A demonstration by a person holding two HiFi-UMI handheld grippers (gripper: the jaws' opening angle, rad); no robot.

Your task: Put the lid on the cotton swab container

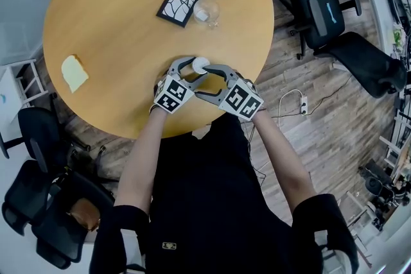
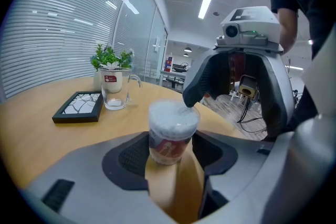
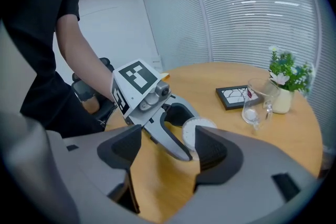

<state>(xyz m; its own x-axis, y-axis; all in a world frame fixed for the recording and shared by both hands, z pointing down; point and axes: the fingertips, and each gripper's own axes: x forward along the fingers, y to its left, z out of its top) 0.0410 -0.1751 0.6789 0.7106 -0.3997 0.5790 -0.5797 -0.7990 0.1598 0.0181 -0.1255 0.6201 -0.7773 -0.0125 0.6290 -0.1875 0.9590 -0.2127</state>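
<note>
container look: the cotton swab container (image 2: 170, 136) is a small clear round tub packed with white swabs, with a red band round its lower half.
lid: a clear lid (image 2: 173, 113) appears to sit over the white swab tips; whether it is pressed fully home i cannot tell.
where: upright by the near edge of the round wooden table (image 1: 115, 22), right in front of the person, between the two grippers.
left gripper: the left gripper (image 2: 170, 155) clamps the tub's lower half, one dark pad on each side.
right gripper: the right gripper (image 3: 167, 157) has its jaws wide apart and holds nothing; one dark fingertip (image 2: 191, 96) rests on the lid's rim.
writing: the red band bears pale marks too blurred to read; the glass mug (image 2: 116, 91) further back has a small red label with white print, also unreadable.
hard to make out: the right gripper view shows only the tub's white top, partly behind a jaw; whether its base touches the table is unclear.
</note>
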